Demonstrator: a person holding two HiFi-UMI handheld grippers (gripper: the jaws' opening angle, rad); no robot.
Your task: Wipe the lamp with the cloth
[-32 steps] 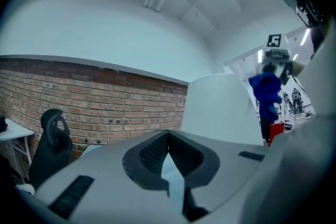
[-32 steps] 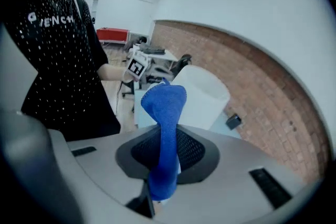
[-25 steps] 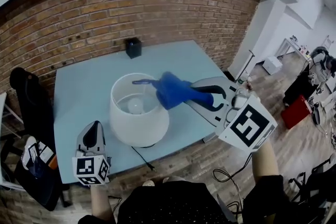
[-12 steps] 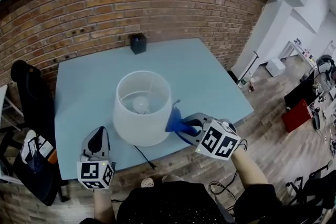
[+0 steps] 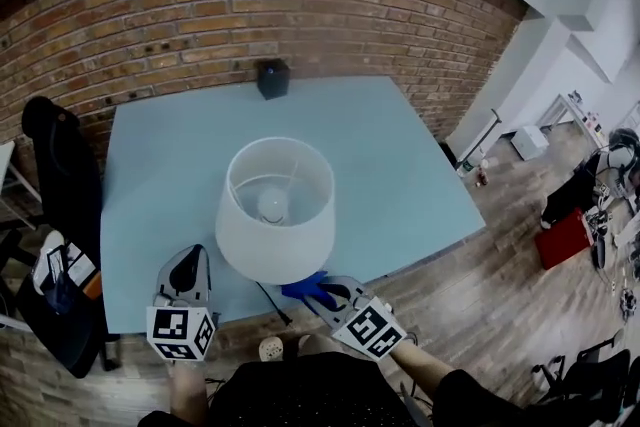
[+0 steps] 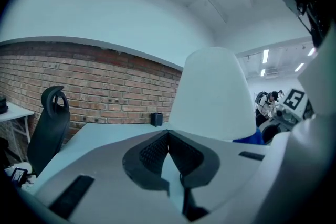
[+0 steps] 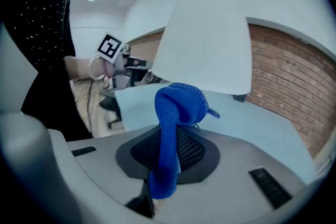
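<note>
Both closed: right claw (image 5: pixel 314 291) pinching blue cloth (image 5: pixel 300 289) just beside lamp (image 5: pixel 272 240); left claw (image 5: pixel 191 257) holding nothing.

No readable text, numbers, brands. Left gripper (image 5: pixel 192 260), right gripper (image 5: pixel 322 292) cubes: black-white square markers (image 5: pixel 180 332) only.

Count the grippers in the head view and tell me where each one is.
2. The left gripper is front-left of the lamp; the right gripper, shut on the blue cloth, is by the lamp's near lower edge.
</note>
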